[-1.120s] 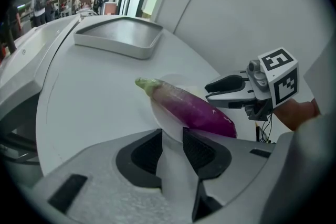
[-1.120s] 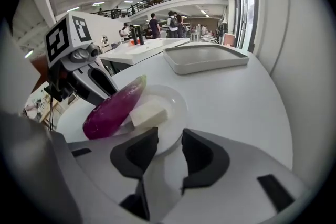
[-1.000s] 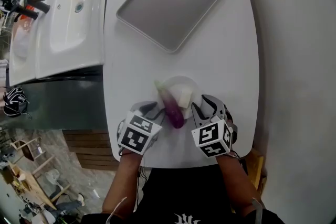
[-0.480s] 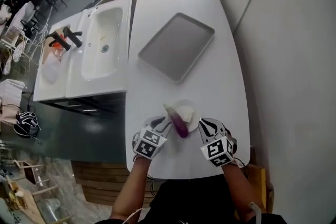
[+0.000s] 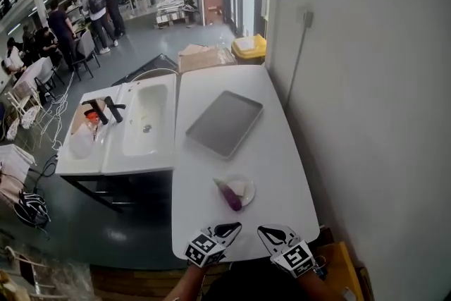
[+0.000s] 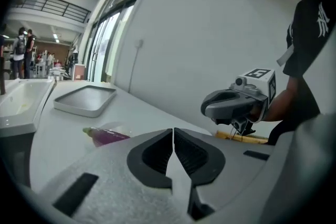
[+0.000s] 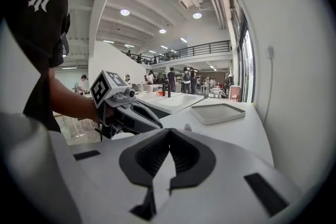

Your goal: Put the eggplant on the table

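- While the eggplant (image 5: 229, 195) lies across a small plate (image 5: 248, 186) on the table (image 5: 275, 144), both claws hang at the table's near edge, apart from it.
- The left gripper (image 5: 231, 227) has its jaws together and empty. The right gripper (image 5: 266, 230) has just been closing its jaws, with nothing between them.
- The eggplant looks light, firm and glossy, so likely slippery. A hold across its thick middle, away from the tapering stem, seems safest.

White oval table (image 5: 282, 151): bare strip between its near edge and the small round pale plate (image 5: 251, 191) carrying the purple eggplant (image 5: 229, 195). Open surface between plate and the grey rectangular metal tray (image 5: 224, 123) farther back. White wall (image 5: 366, 81) bounds the right side. White double sink unit (image 5: 141, 127) stands just beside the left edge.
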`<action>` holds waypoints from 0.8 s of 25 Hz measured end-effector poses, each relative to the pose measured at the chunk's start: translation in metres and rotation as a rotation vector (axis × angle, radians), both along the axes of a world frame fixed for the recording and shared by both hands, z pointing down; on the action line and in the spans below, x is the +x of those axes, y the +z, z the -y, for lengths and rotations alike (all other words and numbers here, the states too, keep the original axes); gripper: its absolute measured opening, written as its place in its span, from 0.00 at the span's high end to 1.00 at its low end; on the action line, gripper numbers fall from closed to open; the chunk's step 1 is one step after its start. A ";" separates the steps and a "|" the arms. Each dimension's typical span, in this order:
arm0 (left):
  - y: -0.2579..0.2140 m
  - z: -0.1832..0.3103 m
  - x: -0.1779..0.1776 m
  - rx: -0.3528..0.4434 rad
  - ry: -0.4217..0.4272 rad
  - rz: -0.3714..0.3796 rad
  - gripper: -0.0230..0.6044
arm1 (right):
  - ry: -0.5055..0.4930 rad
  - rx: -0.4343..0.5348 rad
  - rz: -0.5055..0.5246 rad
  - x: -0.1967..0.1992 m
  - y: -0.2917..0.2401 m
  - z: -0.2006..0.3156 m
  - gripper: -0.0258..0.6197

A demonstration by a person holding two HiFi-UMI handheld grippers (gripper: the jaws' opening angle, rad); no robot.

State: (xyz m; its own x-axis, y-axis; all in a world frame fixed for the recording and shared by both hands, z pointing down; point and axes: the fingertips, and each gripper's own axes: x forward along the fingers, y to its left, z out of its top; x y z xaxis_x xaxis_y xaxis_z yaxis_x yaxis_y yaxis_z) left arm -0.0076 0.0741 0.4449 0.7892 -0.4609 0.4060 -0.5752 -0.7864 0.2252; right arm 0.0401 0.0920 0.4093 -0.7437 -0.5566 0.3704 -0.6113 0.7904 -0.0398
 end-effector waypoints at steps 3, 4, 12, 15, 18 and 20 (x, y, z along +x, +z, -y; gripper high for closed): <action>-0.013 -0.037 0.012 0.050 0.022 0.000 0.95 | -0.038 -0.028 0.022 -0.004 -0.004 -0.036 0.95; -0.016 -0.047 0.013 0.055 0.022 -0.003 0.95 | -0.052 -0.044 0.032 -0.004 -0.006 -0.046 0.95; -0.036 -0.094 0.007 -0.016 0.037 -0.030 0.95 | -0.170 -0.034 0.062 -0.018 -0.022 -0.070 0.95; -0.040 -0.102 0.009 -0.011 0.026 -0.062 0.95 | -0.198 -0.045 0.084 -0.020 -0.018 -0.072 0.95; -0.037 -0.109 0.026 -0.047 0.022 -0.091 0.95 | -0.222 -0.028 0.086 -0.006 -0.023 -0.072 0.95; -0.031 -0.113 0.040 -0.057 0.038 -0.051 0.95 | -0.218 -0.031 0.095 0.007 -0.024 -0.072 0.95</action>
